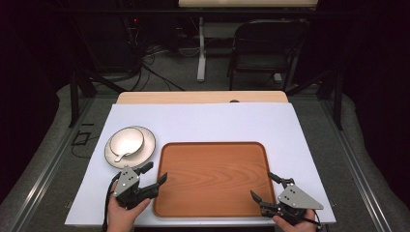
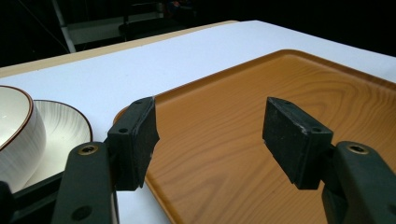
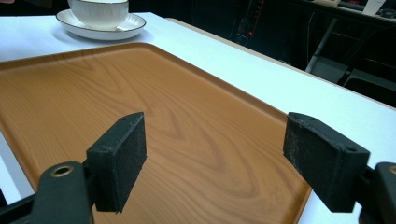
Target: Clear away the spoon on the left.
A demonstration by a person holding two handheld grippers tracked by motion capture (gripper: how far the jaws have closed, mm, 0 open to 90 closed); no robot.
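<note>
A bare wooden tray (image 1: pixel 212 179) lies in the middle of the white table. Left of it a white bowl (image 1: pixel 126 141) with a brown rim sits on a white plate (image 1: pixel 147 145); a white spoon (image 1: pixel 120 157) leans at the bowl's near side. My left gripper (image 1: pixel 153 173) is held open over the tray's near left corner, nothing between its jaws. My right gripper (image 1: pixel 263 186) is open at the tray's near right corner, also holding nothing. The left gripper view shows the tray (image 2: pixel 261 116) and the bowl (image 2: pixel 16 135); the right gripper view shows the tray (image 3: pixel 140 102) and the bowl (image 3: pixel 99 11) farther off.
The white table top (image 1: pixel 203 121) sits over a wooden board (image 1: pixel 203 97) at the far edge. Beyond the table stand a black folding chair (image 1: pixel 263 48) and a white table leg (image 1: pixel 201 48), with cables on the floor.
</note>
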